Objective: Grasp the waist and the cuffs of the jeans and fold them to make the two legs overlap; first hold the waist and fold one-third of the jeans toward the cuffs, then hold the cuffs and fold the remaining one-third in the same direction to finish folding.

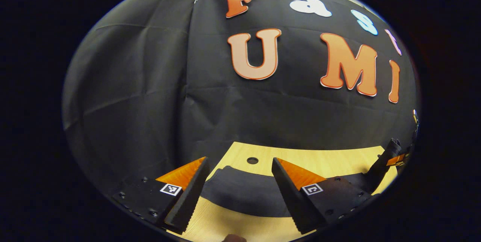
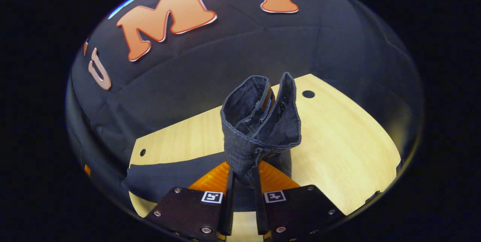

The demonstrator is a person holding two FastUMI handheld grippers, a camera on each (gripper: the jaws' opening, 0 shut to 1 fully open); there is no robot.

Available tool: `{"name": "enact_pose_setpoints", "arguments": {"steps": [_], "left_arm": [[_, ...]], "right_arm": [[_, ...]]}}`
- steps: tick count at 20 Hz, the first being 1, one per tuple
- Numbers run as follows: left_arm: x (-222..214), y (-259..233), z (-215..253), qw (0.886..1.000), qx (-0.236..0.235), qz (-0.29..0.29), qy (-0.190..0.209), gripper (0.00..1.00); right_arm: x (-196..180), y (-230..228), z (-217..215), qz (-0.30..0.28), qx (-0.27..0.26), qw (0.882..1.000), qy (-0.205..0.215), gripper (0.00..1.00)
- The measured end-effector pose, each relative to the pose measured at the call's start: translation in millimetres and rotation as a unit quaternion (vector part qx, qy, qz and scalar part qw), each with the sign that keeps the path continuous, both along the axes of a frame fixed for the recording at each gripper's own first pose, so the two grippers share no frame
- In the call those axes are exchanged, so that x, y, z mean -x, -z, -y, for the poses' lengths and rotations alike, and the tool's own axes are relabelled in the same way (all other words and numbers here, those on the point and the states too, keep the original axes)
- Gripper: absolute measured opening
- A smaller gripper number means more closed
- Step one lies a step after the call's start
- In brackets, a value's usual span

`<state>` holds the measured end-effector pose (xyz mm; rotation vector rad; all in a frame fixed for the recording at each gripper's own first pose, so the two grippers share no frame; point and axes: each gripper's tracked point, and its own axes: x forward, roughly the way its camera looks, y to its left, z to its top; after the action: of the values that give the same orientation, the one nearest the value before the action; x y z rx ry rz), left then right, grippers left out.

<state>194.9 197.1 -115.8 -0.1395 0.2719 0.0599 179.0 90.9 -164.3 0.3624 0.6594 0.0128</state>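
Jeans [image 2: 259, 129] sit pinched in your right gripper [image 2: 243, 182] — your left gripper [image 1: 236, 193] hangs wide open, empty, over the table [image 1: 330, 163].

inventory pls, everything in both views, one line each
jeans: 1, dark blue; laid across the table, one bunched end lifted and pinched in the right tongs
table: 1, light wood, with small round holes; under the jeans
booth wall: 1, black cloth; behind the table
left tongs: 1, black and orange; open, above the flat part of the jeans
right tongs: 1, black and orange; shut on the jeans, also seen far right in the left gripper view
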Motion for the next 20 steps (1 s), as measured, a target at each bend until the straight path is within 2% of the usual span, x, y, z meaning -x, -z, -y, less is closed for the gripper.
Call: {"name": "enact_pose_setpoints", "arguments": {"steps": [8,11,14,16,19,20], "left_arm": [[-16,50,-42,0.998,0.022,-0.056,-0.031,0.99],[-29,94,-38,0.992,0.041,-0.116,-0.014,0.98],[-39,147,-36,0.979,0.067,-0.193,-0.007,0.99],[-40,180,-34,0.967,0.077,-0.243,-0.002,0.98],[-46,208,-30,0.951,0.097,-0.293,-0.004,0.98],[-46,212,-30,0.945,0.114,-0.308,-0.005,0.99]], "right_arm": [[12,18,-84,-0.015,0.016,0.996,-0.087,0.26],[13,38,-101,-0.031,0.036,0.994,-0.097,0.26],[27,63,-114,-0.084,0.041,0.989,-0.116,0.25],[33,72,-127,-0.092,0.043,0.985,-0.141,0.34],[45,70,-155,-0.098,0.005,0.981,-0.170,0.69],[46,70,-155,-0.097,0.006,0.980,-0.171,0.73]]}}
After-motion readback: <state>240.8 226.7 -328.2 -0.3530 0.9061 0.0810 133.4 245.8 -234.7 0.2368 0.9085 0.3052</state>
